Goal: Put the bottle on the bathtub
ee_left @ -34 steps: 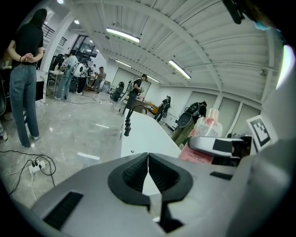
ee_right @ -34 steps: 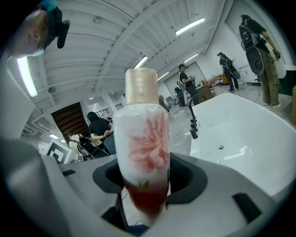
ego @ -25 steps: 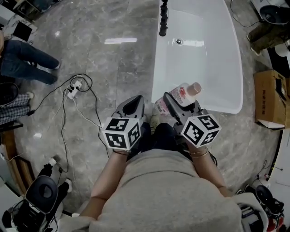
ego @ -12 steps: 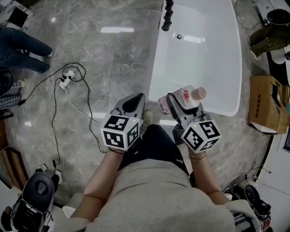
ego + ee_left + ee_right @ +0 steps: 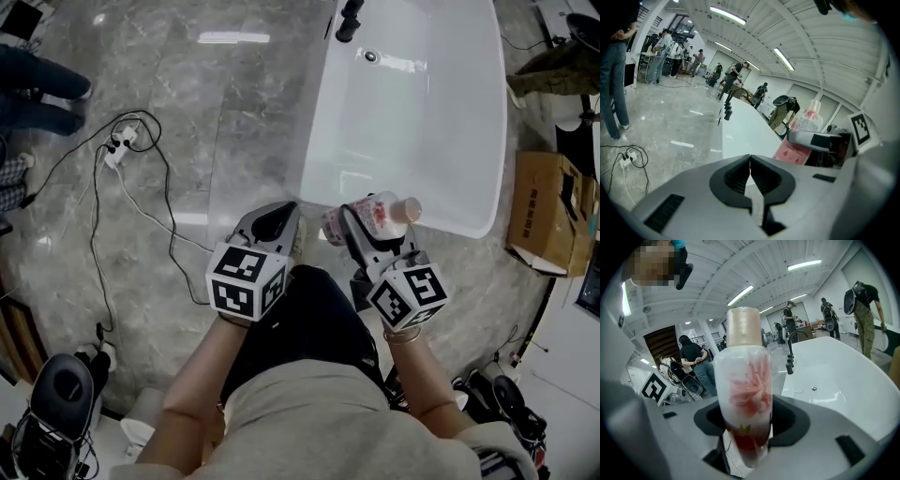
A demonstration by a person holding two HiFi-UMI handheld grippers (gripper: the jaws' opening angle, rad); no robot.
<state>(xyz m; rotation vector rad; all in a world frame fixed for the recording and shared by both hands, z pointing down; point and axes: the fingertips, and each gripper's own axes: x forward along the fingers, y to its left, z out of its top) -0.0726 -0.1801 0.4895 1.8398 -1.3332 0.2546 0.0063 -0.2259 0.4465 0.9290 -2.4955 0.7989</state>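
A clear bottle point(image 5: 380, 213) with a pink flower label and a beige cap lies between the jaws of my right gripper point(image 5: 364, 223), which is shut on it. In the right gripper view the bottle point(image 5: 744, 390) stands upright between the pads, and my right gripper point(image 5: 745, 425) holds its lower half. The white bathtub point(image 5: 314, 141) lies just beyond both grippers, its near rim under the bottle. My left gripper point(image 5: 273, 219) hovers beside the right one, left of the tub's near corner. It is shut and holds nothing point(image 5: 750, 161). The left gripper view also shows the bottle point(image 5: 802, 136) and the tub point(image 5: 740, 136).
A black faucet point(image 5: 349, 21) stands at the tub's far end. A cardboard box point(image 5: 544, 211) sits right of the tub. A power strip with cables point(image 5: 117, 148) lies on the marble floor at left. Several people stand around the room point(image 5: 611, 70).
Both grippers have sunk lower and now sit closer to the tub's near rim. The bottle stays in the right gripper's hold. The left gripper stays shut.
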